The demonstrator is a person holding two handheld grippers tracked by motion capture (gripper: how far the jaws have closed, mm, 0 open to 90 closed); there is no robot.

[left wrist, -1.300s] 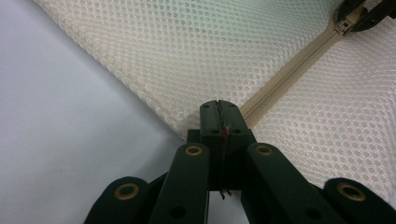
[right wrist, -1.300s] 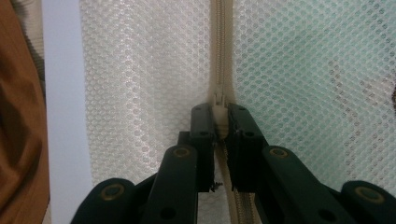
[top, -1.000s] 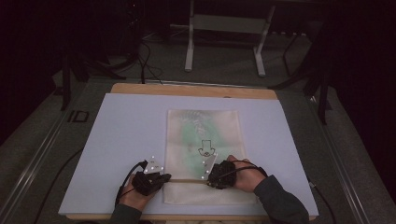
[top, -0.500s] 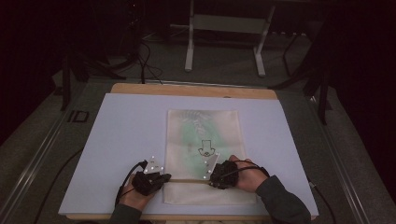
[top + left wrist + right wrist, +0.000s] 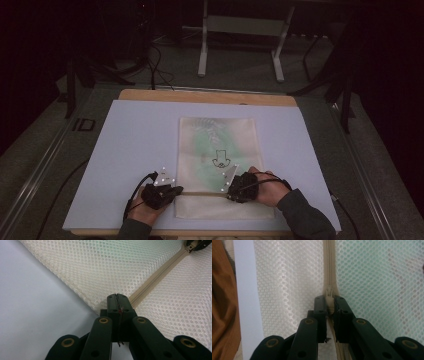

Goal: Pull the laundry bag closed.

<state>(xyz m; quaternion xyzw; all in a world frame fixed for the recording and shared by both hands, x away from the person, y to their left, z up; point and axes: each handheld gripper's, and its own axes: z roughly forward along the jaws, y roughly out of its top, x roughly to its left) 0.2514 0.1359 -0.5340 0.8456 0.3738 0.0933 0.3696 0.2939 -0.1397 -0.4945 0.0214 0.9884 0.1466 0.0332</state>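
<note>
The right gripper (image 5: 329,305) pinches the little zip pull (image 5: 329,296). The left gripper (image 5: 117,301) is clamped on the corner of the flat, bumpy mesh bag (image 5: 218,150) on the smooth worktop (image 5: 135,145).

Honeycomb-mesh cloth bag (image 5: 218,150), matt tabletop (image 5: 135,145)

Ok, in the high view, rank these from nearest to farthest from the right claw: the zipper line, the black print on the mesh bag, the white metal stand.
1. Zipper line: right at the right claw, running left from it.
2. Black print: just beyond the claw, on the mesh bag.
3. White metal stand: far off, past the table's far edge.
</note>
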